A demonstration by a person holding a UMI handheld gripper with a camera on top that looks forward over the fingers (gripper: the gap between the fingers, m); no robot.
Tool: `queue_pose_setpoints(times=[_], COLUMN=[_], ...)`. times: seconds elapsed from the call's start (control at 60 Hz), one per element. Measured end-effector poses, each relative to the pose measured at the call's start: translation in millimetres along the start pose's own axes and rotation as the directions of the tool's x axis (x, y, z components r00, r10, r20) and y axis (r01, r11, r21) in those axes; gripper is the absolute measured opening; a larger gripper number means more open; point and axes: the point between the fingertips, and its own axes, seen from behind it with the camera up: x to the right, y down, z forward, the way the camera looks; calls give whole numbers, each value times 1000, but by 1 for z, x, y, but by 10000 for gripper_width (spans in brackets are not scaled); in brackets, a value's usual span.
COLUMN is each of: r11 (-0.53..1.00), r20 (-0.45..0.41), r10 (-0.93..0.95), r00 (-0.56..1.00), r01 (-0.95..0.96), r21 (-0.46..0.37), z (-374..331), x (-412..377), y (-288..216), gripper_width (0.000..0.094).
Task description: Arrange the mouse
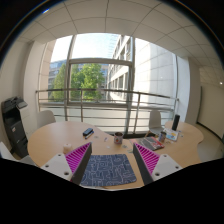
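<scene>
Two dark fingers [80, 160] carry magenta pads [150, 157] (apparently white-striped).

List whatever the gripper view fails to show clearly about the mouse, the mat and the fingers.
- Mouse: small dark shape on the table beyond the fingers; too small to confirm or tell its orientation.
- Mouse mat: lying between the fingers, its near edge cut off by the view's border.
- Gripper: fingers spread apart, holding nothing.
- Items near the far right finger: too small to identify.

Round wooden table [60, 140], big window [95, 70] — daylight, tiled ceiling [120, 15]
</scene>
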Motion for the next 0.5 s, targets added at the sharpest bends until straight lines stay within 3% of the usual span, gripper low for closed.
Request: queue_pose_setpoints(times=[0.25, 0.5], r11=[990, 941], r20=[-73, -78], r10=[5, 28], r00=[997, 997], r01=[-15, -52], r21=[-140, -334], z=[7, 21], x=[-7, -91], y=[63, 159], gripper_width=[848, 845])
